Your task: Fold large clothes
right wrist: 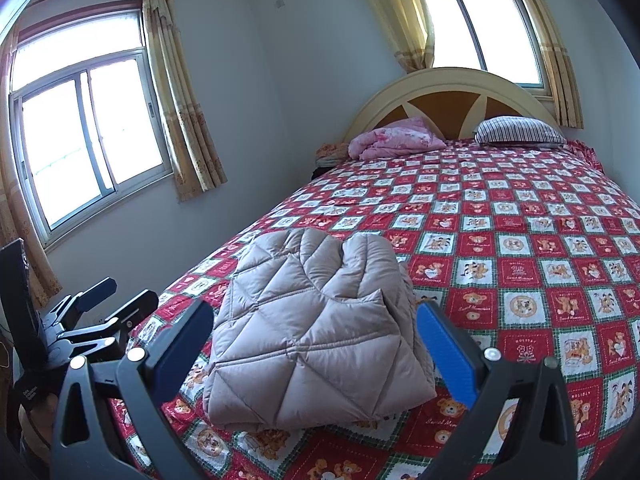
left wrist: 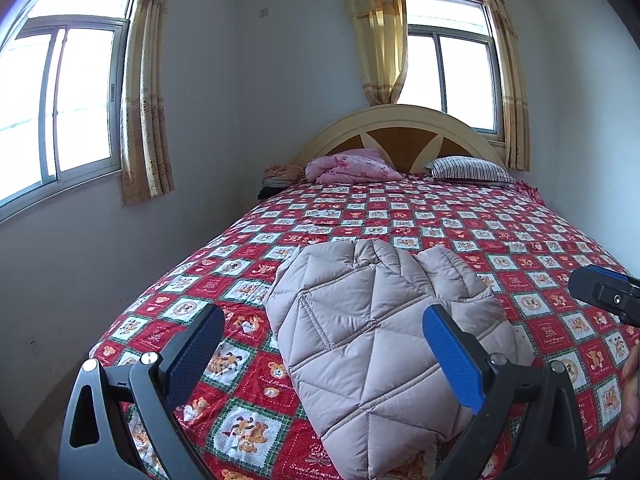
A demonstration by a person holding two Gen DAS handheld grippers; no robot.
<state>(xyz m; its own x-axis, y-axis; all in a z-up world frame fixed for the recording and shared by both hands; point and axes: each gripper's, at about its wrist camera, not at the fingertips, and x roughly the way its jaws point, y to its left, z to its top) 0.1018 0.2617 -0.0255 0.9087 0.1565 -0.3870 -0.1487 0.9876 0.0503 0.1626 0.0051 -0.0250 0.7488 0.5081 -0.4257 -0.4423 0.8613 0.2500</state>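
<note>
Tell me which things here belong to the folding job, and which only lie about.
Job: folded beige quilted jacket, left gripper, right gripper, both open.
Lying about: pink blanket, striped pillow, clothes heap beside the bed.

You can read "Sweet Memories" and "HOLIDAY" on red squares of the red-and-white teddy-bear patchwork bedspread [right wrist: 520, 272], near its foot edge; other print's too small.
</note>
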